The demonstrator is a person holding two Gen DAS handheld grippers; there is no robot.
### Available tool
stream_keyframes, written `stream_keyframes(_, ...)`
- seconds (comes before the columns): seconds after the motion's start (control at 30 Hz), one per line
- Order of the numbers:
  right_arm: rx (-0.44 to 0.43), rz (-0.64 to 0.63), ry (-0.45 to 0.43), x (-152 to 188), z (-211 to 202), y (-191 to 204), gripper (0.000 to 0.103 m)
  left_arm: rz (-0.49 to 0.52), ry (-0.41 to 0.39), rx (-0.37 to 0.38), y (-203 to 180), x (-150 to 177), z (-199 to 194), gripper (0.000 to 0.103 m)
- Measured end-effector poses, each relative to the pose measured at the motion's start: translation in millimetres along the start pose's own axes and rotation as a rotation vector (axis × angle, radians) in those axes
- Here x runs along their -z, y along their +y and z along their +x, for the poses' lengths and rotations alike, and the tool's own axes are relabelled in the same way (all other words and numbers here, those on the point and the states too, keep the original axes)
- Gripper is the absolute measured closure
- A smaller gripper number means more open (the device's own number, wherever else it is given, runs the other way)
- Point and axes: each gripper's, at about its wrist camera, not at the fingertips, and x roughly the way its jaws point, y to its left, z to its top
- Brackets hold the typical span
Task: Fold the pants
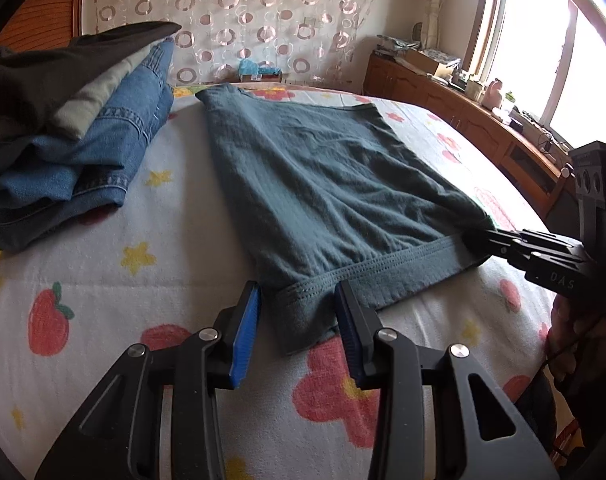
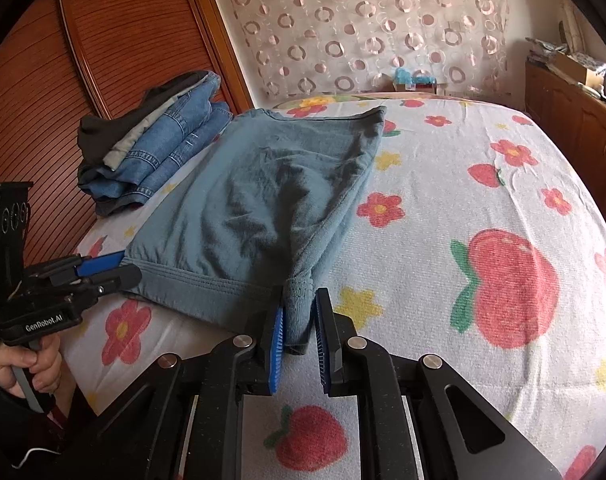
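Note:
Grey-green knit pants lie folded on the bed, waistband toward me; they also show in the right wrist view. My left gripper stands open around the waistband's left corner, blue pads on either side. My right gripper has its jaws parted around the waistband's right corner, with cloth between the pads; its tip reaches the pants from the right in the left wrist view. The left gripper shows at the left edge in the right wrist view.
A stack of folded clothes, jeans under grey and black pieces, sits on the bed to the left of the pants, also in the right wrist view. The bedsheet has a fruit and flower print. Wooden cabinets run along the right.

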Motion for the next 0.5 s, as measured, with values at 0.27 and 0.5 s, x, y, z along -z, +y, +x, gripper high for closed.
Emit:
stream_keyframes(0.27, -0.007, 0.013, 0.022, -1, -3, 1, 0.087, 0.027, -0.013, 0.019, -4, -1, -4, 0.088)
stream_keyframes(0.5, -0.016, -0.025, 0.008, -10, -16, 10, 0.092, 0.041, -0.077, 0.051, -6, -7, -30, 0.091)
